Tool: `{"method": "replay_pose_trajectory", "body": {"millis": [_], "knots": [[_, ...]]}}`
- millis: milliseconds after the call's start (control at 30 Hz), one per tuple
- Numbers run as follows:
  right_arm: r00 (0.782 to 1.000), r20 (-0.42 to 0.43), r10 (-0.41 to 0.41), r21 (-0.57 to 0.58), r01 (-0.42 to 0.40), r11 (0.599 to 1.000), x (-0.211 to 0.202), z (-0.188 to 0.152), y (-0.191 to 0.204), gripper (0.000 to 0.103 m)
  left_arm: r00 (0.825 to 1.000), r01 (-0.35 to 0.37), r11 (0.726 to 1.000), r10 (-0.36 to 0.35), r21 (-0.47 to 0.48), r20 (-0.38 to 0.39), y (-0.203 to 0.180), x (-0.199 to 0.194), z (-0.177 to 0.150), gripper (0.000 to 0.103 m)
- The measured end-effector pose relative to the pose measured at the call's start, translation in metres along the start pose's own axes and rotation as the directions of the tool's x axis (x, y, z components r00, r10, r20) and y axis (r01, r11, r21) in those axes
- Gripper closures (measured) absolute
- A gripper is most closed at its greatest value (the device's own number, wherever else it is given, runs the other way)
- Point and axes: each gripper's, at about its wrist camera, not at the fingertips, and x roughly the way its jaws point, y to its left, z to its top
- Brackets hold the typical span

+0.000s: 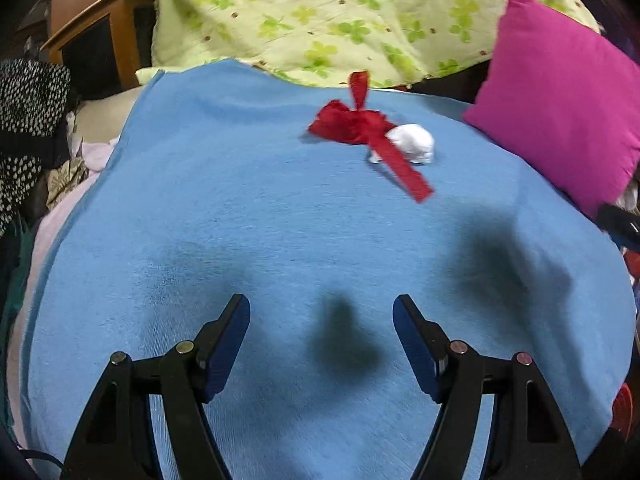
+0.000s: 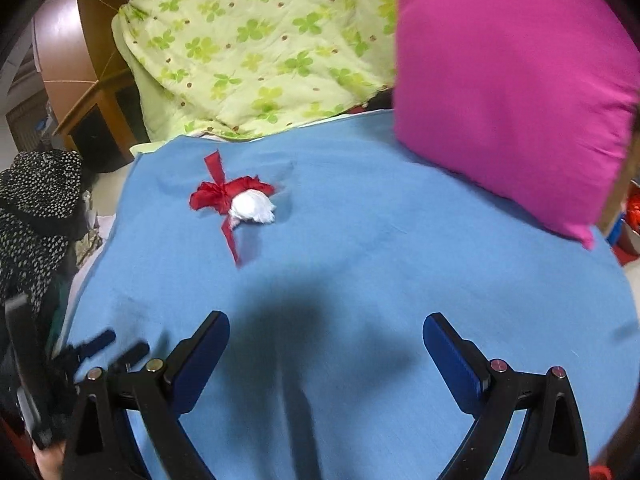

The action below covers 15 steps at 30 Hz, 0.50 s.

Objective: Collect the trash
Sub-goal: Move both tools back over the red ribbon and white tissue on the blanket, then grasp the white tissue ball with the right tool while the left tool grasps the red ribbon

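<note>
A crumpled red ribbon [image 1: 352, 124] lies on the blue blanket [image 1: 240, 220], with a white paper wad [image 1: 414, 142] touching its right side. Both also show in the right wrist view, the ribbon [image 2: 214, 196] and the wad [image 2: 254, 208]. My left gripper [image 1: 322, 312] is open and empty, hovering above the blanket well short of the trash. My right gripper [image 2: 326, 328] is open and empty, also short of the trash, which lies ahead to its left. The left gripper [image 2: 108, 350] shows at the lower left of the right wrist view.
A magenta pillow [image 1: 560, 120] sits on the blanket's right side, also in the right wrist view [image 2: 512, 92]. A green clover quilt [image 1: 340, 16] is piled behind. A wooden cabinet [image 1: 96, 32] and black dotted fabric [image 1: 28, 120] are at the left.
</note>
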Motion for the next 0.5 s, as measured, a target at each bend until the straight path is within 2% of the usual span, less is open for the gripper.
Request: {"method": "replay_pose_trajectory", "body": {"millis": [233, 367, 500], "knots": [[0.999, -0.044, 0.016, -0.011, -0.016, 1.0, 0.086, 0.052, 0.04, 0.005, 1.0, 0.029, 0.998, -0.03, -0.061, -0.01, 0.018, 0.013, 0.003, 0.028], [0.998, -0.056, 0.041, 0.031, -0.04, 0.999, 0.117, 0.076, 0.054, 0.019, 1.0, 0.028, 0.993, -0.027, -0.117, 0.009, 0.031, 0.012, 0.006, 0.028], [0.996, -0.06, 0.066, 0.076, -0.062, 0.995, 0.143, 0.095, 0.063, 0.019, 1.0, 0.026, 0.989, -0.027, -0.146, -0.003, 0.038, 0.016, 0.008, 0.028]]}}
